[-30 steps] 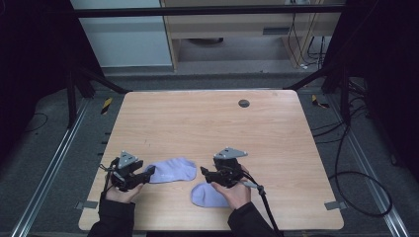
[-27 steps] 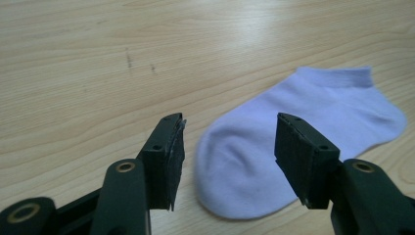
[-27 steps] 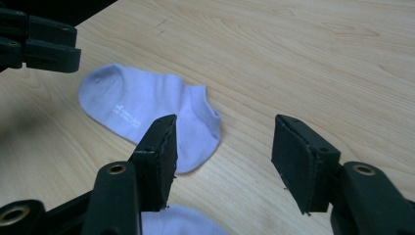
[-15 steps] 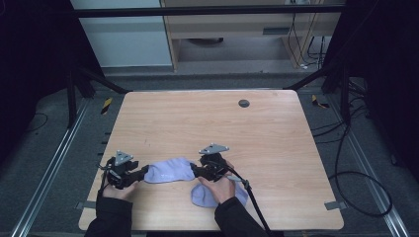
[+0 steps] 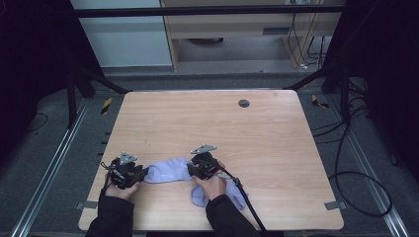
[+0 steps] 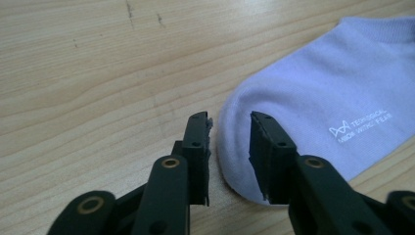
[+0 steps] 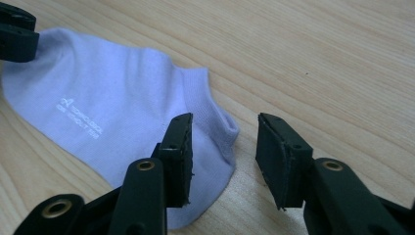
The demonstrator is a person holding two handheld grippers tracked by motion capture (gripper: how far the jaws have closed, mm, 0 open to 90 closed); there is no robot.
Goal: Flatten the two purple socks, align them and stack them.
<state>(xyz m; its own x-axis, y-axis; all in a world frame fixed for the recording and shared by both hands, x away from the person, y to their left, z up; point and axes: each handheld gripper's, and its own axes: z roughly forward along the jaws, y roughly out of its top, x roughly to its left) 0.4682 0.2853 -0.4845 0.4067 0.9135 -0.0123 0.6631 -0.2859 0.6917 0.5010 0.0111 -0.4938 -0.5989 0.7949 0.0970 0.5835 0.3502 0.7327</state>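
A lavender sock point(image 5: 168, 171) with small white print lies flat near the front of the wooden table point(image 5: 207, 123). My left gripper point(image 5: 143, 174) is at its toe end. In the left gripper view the jaws point(image 6: 230, 147) straddle the toe edge of the sock point(image 6: 318, 98), one over wood and one over cloth; they have just been closing, with a gap still showing. My right gripper point(image 5: 190, 170) is at the cuff end. Its jaws point(image 7: 225, 152) straddle the cuff of the sock point(image 7: 112, 107) and have also been closing, without pressing the cloth.
A second lavender sock point(image 5: 234, 196) lies under the right wrist near the front edge. A dark round spot point(image 5: 243, 103) sits far back on the table. The right gripper's cable point(image 5: 247, 202) trails off the front. Metal frame rails flank the table.
The right gripper has moved left and down, from above the second sock to the cuff of the first sock. Both pairs of jaws have narrowed. The left hand has barely shifted.
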